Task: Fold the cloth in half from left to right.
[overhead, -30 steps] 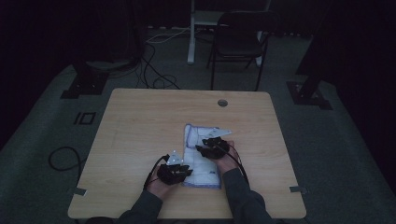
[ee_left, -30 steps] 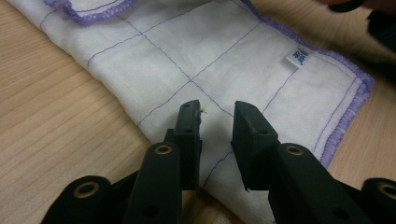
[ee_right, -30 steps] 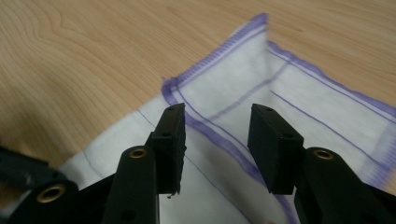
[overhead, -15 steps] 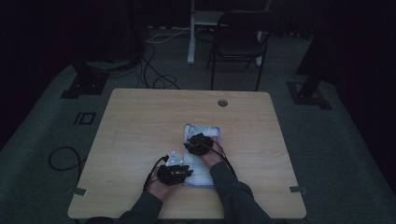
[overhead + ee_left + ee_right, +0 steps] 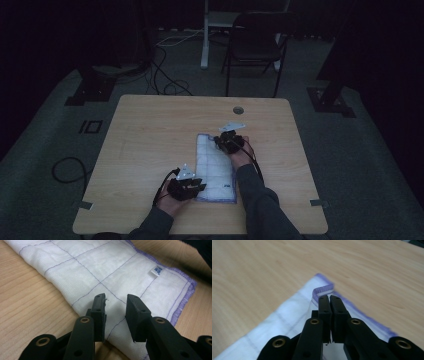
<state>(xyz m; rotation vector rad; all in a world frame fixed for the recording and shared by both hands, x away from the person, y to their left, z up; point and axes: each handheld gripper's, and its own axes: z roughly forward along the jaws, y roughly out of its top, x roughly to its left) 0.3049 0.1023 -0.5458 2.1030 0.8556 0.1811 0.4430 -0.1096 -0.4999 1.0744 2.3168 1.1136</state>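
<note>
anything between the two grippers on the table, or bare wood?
Not bare. In the high view the folded white cloth spans the stretch between the left gripper at its near end and the right gripper at its far corner; nothing else lies there.

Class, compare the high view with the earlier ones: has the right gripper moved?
Yes. The right gripper has moved rightward and slightly away from the person, toward the table's cable hole, to the cloth's far right corner.

Dark lab or studio space. Wooden worktop on grey carpet, black stand bases, loose cables on the floor, empty black chair behind.
</note>
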